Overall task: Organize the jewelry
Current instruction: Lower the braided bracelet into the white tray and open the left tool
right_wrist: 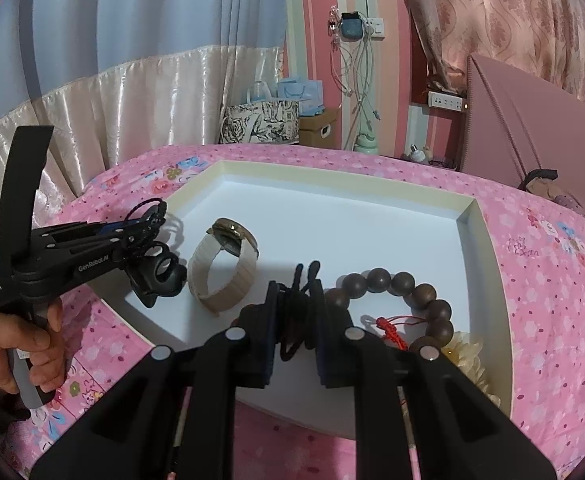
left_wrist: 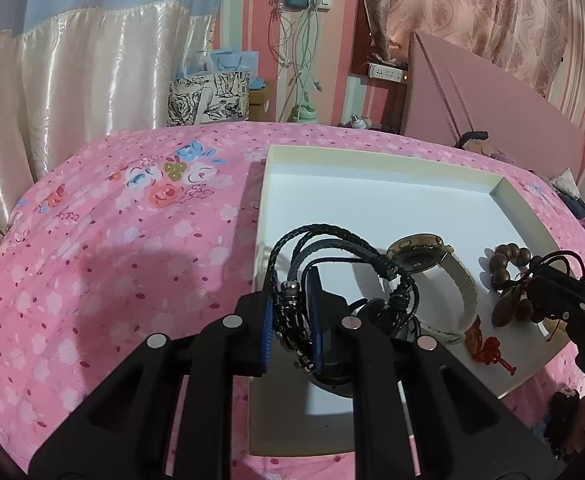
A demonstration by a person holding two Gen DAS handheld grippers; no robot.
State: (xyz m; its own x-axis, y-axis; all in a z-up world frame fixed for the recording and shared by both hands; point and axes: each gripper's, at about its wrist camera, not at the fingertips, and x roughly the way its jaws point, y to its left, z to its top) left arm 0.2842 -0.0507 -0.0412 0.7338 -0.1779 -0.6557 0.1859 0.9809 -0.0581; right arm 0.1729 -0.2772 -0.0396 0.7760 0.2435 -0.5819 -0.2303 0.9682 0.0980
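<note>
Plainly, both grippers are loaded above the white tray (right_wrist: 486, 240) on the pink bedspread (left_wrist: 92, 240); the left gripper (left_wrist: 290, 316) pinches a black braided leather bracelet (left_wrist: 332, 240) by its metal clasp, near the tray's left edge; the right gripper (right_wrist: 296, 320) pinches a bundle of thin black cords (right_wrist: 298, 300) over the tray's near edge.

The risk, as I judge it, is tangling; the braided loops hang loose over the watch (left_wrist: 416, 258) and could snag its pale strap and drag it when set down; the cords sit just beside the wooden bead bracelet (right_wrist: 404, 286) with its red knot (right_wrist: 390, 328), and could catch there; a thin cord may also slip from the pads.

The right wrist view shows the person's hand (right_wrist: 16, 348) on the left gripper's handle, a black ring-like piece (right_wrist: 162, 274) near the tray's left edge, and a pale flower-like piece (right_wrist: 466, 354) by the beads; the left wrist view shows the clasp pressed between the blue pads (left_wrist: 266, 320), and the red knot lying free toward the near right corner.
</note>
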